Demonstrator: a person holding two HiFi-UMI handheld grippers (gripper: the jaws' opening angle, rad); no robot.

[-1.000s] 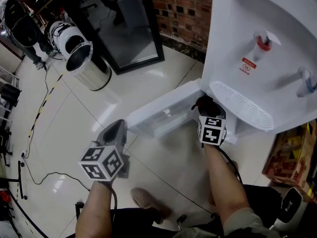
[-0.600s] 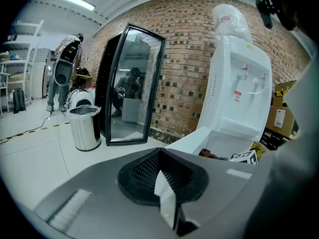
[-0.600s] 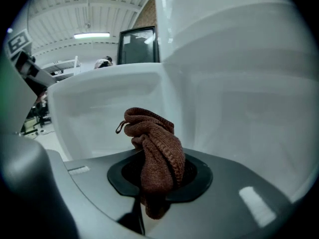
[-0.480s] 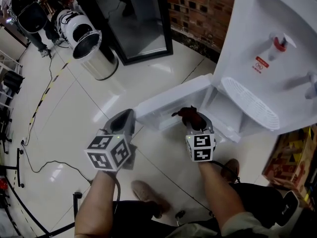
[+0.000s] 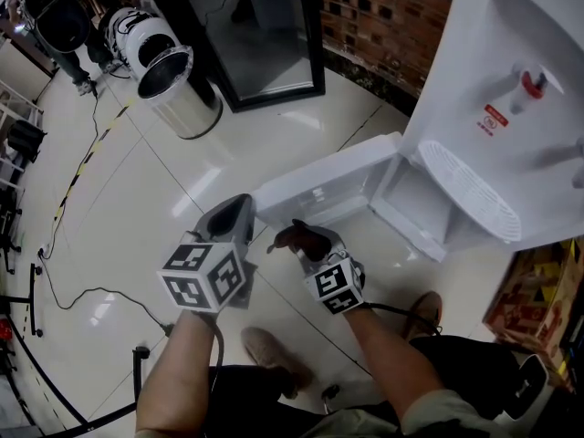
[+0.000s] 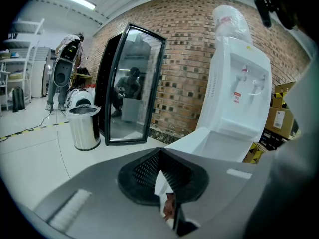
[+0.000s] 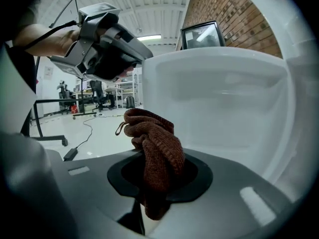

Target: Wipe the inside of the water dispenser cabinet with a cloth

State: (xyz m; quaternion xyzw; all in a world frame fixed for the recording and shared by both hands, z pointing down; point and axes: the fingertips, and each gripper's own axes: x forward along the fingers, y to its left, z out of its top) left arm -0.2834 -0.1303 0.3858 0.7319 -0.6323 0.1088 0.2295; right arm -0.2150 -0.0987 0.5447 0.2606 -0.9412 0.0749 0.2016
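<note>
- Between the jaws of the right gripper (image 5: 299,242) sits a bunched brown knitted cloth (image 7: 155,151), clamped at its lower half, with its upper folds standing free above the pads.
- Just ahead of it, the right gripper view shows the pale inner face of the open cabinet door (image 7: 224,98). In the head view the cloth is outside the cabinet (image 5: 401,194), near the door's lower edge.
- Beside it, the left gripper (image 5: 239,210) has its jaws pressed together with nothing between them, and it points toward the door's free end.
- Behind the door stands the white water dispenser (image 5: 511,80), its cabinet open below the drip tray (image 5: 465,185).
- Farther off on the glossy floor (image 5: 137,217) are a steel bin (image 5: 178,89) and a black-framed mirror (image 5: 265,35) by the brick wall (image 5: 383,16).
</note>
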